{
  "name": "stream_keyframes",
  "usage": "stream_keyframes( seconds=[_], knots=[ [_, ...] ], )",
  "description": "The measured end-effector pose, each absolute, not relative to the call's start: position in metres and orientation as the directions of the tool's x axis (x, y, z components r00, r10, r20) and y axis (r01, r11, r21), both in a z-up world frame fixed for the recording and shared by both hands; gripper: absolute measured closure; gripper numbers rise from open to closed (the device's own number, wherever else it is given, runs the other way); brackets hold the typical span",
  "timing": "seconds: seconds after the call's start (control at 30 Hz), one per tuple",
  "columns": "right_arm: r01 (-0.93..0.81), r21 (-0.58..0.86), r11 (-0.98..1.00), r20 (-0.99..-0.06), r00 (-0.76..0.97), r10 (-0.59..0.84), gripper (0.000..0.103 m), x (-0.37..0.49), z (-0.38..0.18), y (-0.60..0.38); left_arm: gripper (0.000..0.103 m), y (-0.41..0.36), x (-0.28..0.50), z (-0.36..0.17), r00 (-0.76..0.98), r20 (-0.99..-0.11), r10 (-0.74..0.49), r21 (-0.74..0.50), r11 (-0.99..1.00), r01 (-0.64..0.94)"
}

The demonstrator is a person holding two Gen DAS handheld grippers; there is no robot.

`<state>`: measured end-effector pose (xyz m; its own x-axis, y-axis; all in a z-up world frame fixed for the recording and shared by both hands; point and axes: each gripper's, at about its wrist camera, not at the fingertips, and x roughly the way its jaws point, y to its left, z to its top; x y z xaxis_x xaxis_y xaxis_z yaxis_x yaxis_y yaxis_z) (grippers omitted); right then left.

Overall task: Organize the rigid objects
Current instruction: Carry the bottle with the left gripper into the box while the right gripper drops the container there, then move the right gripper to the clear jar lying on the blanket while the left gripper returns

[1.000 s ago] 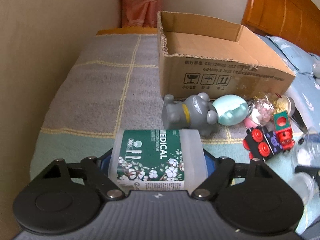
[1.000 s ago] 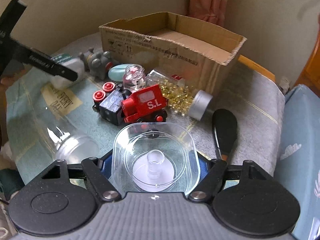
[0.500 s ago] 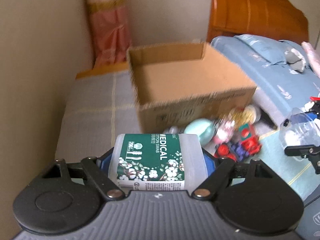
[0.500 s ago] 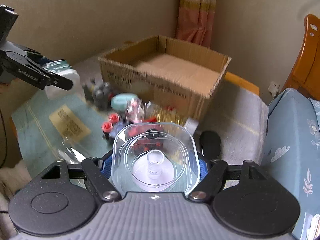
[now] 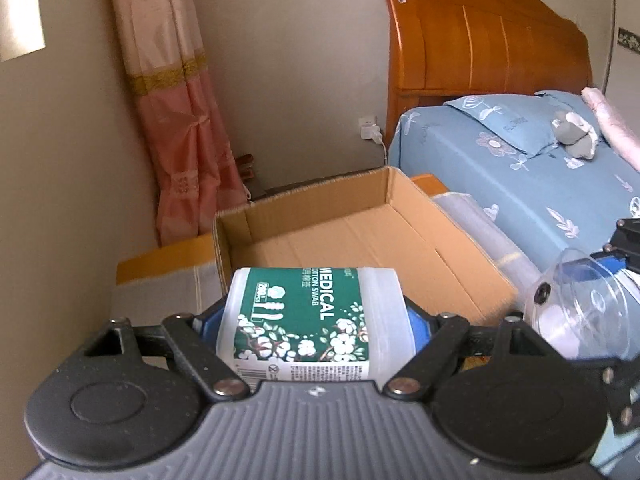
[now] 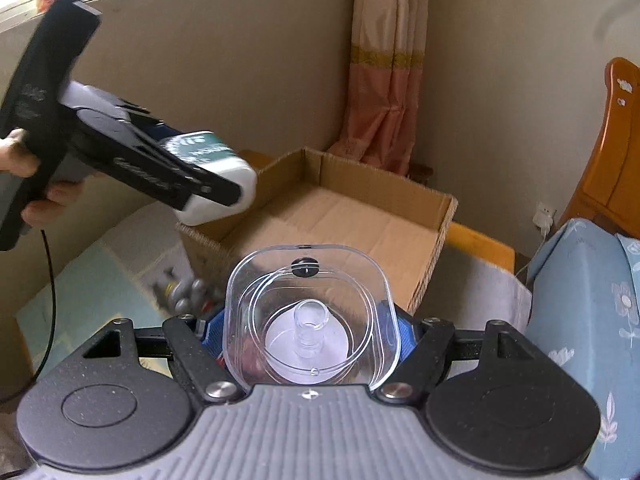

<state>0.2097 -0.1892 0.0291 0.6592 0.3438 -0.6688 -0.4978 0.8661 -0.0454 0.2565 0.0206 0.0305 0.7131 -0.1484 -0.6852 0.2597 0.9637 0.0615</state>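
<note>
My left gripper [image 5: 314, 320] is shut on a white cotton swab tub [image 5: 312, 322] with a green flowered label, held in the air just before the near wall of the open cardboard box [image 5: 472, 280]. My right gripper [image 6: 310, 330] is shut on a clear plastic container [image 6: 310, 316] with a small tube at its middle, raised in front of the cardboard box [image 6: 440, 224]. From the right wrist view the left gripper [image 6: 216, 184] and its swab tub [image 6: 224, 168] hang over the box's left corner, with a hand [image 6: 24, 160] on the handle. The clear container [image 5: 580, 312] shows at the left wrist view's right edge.
The box holds nothing I can see. Blurred toys [image 6: 180, 288] lie on the cloth below its front wall. A bed with blue bedding [image 5: 540, 184] and a wooden headboard [image 5: 480, 40] stands to the right. A pink curtain [image 5: 180, 120] hangs behind the box.
Both grippers have risen from the cloth with their loads and moved toward the box. The toys have dropped out of the left wrist view, and the box's inside now shows.
</note>
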Motion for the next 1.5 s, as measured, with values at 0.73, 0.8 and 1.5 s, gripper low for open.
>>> stream_keyframes(
  seconds=[0.73,0.8,1.5],
  knots=[
    [-0.397,0.000,0.918,-0.699,0.656,0.284,0.000,0.265,0.012,-0.194,0.018,0.007,0.363,0.000,0.677,-0.732,-0.077,0.085,0.975,0.203],
    [-0.392,0.006,0.920,-0.702,0.653,0.283,0.000,0.263,0.012,-0.195,0.012,0.005,0.365,0.000,0.684,-0.726,-0.062,0.103,0.975,0.197],
    [-0.380,-0.003,0.925,-0.702,0.659,0.269,0.000,0.214,0.020,-0.186,0.003,0.018,0.297,0.032,0.732,-0.677,-0.075,0.103,0.975,0.195]
  ],
)
